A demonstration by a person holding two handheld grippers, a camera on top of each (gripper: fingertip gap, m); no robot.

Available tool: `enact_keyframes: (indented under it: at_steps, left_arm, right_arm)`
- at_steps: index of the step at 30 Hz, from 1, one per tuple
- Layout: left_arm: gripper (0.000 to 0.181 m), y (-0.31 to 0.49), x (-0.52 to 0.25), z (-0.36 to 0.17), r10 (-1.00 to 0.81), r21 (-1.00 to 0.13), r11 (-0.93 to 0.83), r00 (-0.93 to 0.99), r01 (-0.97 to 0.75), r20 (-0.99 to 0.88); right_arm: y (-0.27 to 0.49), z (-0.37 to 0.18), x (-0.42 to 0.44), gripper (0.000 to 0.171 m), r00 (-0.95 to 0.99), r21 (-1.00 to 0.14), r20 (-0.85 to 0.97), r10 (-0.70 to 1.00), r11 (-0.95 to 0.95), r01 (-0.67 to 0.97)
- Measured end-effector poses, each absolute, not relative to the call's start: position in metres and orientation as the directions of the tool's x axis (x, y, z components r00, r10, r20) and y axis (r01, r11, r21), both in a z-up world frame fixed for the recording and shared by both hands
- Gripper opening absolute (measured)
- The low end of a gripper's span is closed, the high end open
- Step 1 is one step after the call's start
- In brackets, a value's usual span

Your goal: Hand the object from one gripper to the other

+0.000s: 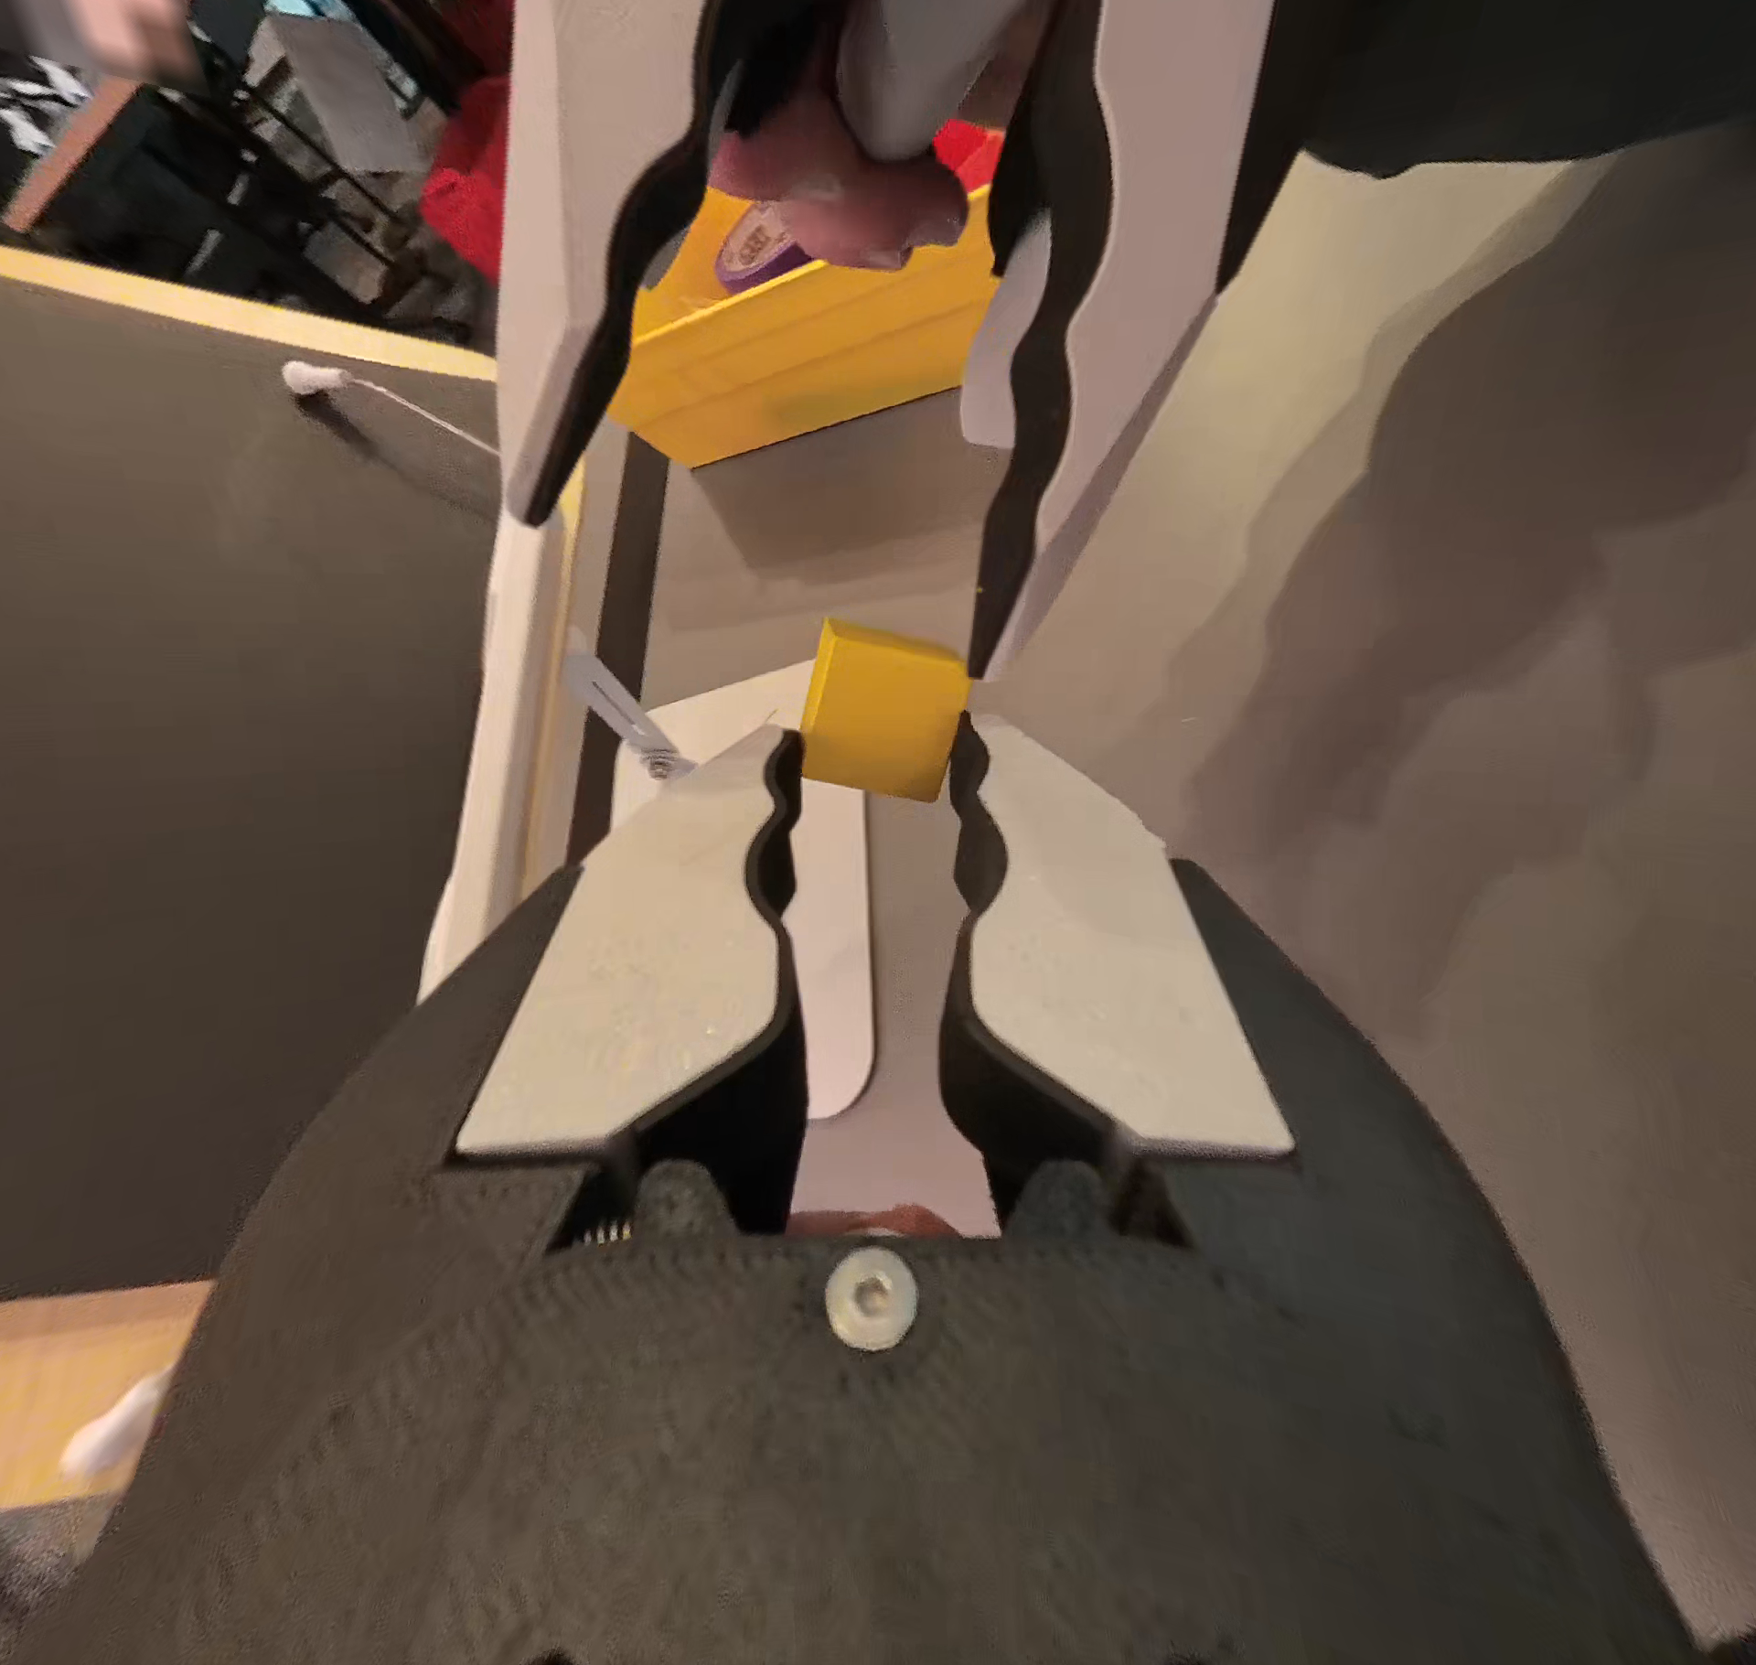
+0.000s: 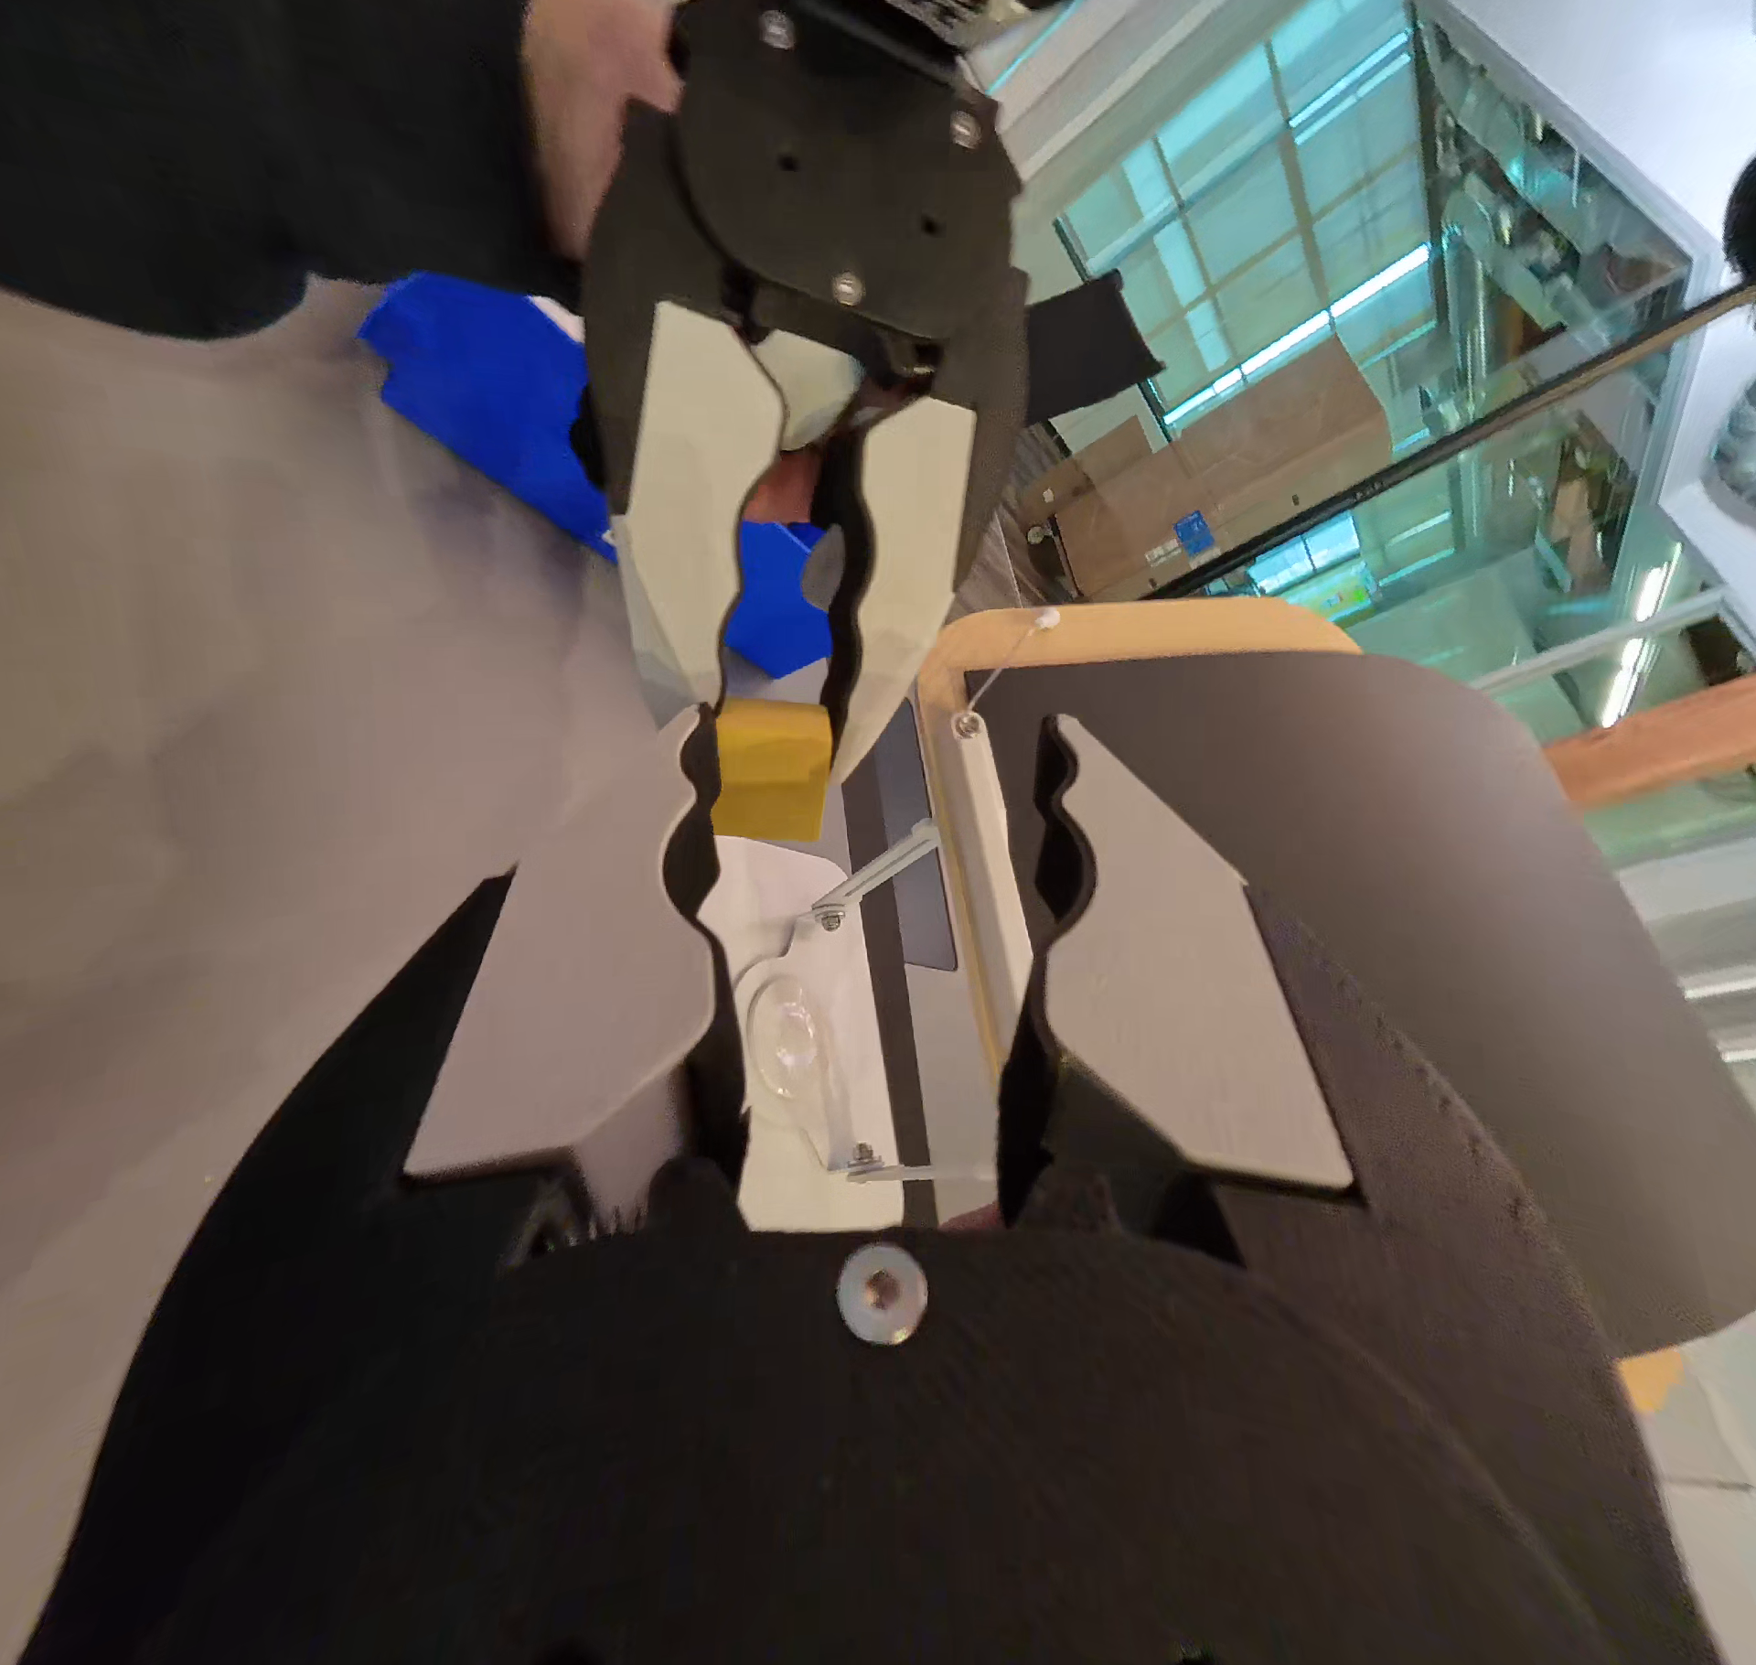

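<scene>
Nearest me, the left gripper point(image 1: 874, 745) pinches a small yellow block point(image 1: 879, 726), matte and square-edged, between its fingertips. My right gripper point(image 2: 869, 726) gapes wide; in the left wrist view one of its fingertips touches the block at two o'clock. Beyond, at twelve o'clock, sits a yellow bin point(image 1: 808, 355) with purple tape point(image 1: 760, 246); the right wrist view shows a blue bin point(image 2: 485, 403) at eleven.

My left gripper point(image 1: 874, 745) shows rough, grainy matt black plastic with smooth pale-grey finger plates and a shiny metal screw point(image 1: 869, 1298) at its base. Between its tips, the yellow block point(image 1: 879, 726) looks like smooth matt plastic. Beyond the right gripper point(image 2: 874, 735) – same matt black – sits a glossy blue plastic bin point(image 2: 475, 403) and a pale wood-edged panel point(image 2: 1140, 631).
</scene>
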State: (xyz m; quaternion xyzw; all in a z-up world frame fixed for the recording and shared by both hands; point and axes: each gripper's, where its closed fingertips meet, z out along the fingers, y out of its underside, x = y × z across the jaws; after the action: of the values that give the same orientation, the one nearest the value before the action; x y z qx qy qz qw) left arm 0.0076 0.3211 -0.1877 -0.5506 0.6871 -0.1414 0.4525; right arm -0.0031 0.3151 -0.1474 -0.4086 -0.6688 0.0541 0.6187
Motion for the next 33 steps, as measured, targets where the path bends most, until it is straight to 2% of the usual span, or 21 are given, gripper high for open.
enact_keyframes:
  at_steps: [12, 20, 24, 28, 33]
  left_arm:
    - [0.03, 0.283, -0.008, -0.203, -0.973, -0.804, 0.223, -0.176, -0.551, -0.15]
    - [0.029, 0.267, -0.016, -0.224, -0.957, -0.805, 0.156, -0.29, -0.572, 0.021]
    - [0.029, 0.259, -0.015, -0.227, -0.943, -0.802, 0.15, -0.329, -0.578, 0.06]
    - [0.029, 0.254, -0.015, -0.225, -0.933, -0.812, 0.147, -0.351, -0.565, 0.076]
    - [0.03, 0.259, -0.014, -0.21, -0.947, -0.849, 0.147, -0.319, -0.507, 0.027]
  right_arm:
    - [0.284, -0.191, -0.009, 0.05, -0.242, -0.285, 0.851, 0.466, 0.797, 0.532]
    - [0.265, -0.211, -0.024, 0.038, -0.364, -0.185, 0.836, 0.411, 0.835, 0.519]
    - [0.26, -0.216, -0.026, 0.028, -0.395, -0.171, 0.824, 0.406, 0.843, 0.511]
    - [0.257, -0.213, -0.028, 0.027, -0.384, -0.196, 0.819, 0.425, 0.838, 0.509]
    - [0.265, -0.196, -0.025, 0.025, -0.273, -0.343, 0.801, 0.533, 0.782, 0.519]
